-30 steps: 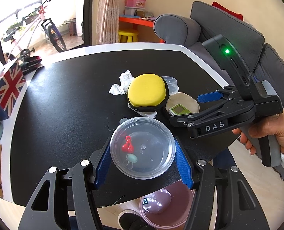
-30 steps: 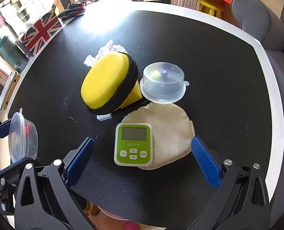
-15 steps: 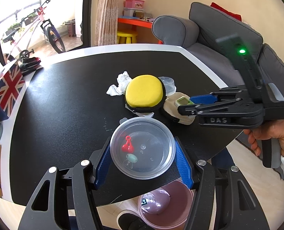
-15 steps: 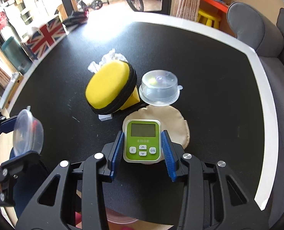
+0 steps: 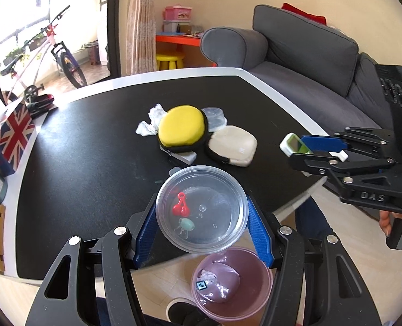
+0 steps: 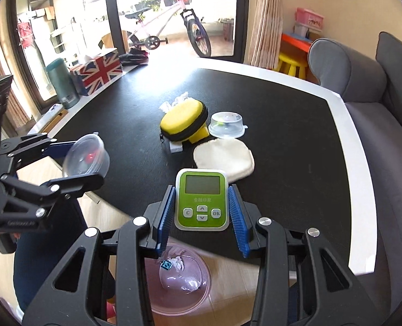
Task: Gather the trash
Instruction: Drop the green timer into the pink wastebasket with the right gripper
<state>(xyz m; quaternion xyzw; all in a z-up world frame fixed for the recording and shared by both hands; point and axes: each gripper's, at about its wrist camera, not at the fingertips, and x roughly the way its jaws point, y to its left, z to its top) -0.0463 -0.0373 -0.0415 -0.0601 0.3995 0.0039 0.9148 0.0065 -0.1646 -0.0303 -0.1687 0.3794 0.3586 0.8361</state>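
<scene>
Below the black table's (image 6: 296, 141) near edge stood a pink bin (image 6: 179, 290). Above it, the right gripper (image 6: 202, 217) had its jaws clamped on a green timer (image 6: 201, 202), long axis pointing away, screen up. The left gripper (image 5: 202, 224) squeezed a clear container (image 5: 202, 207), apparently holding small trinkets. Farther off lay a yellow case (image 6: 183, 121).
</scene>
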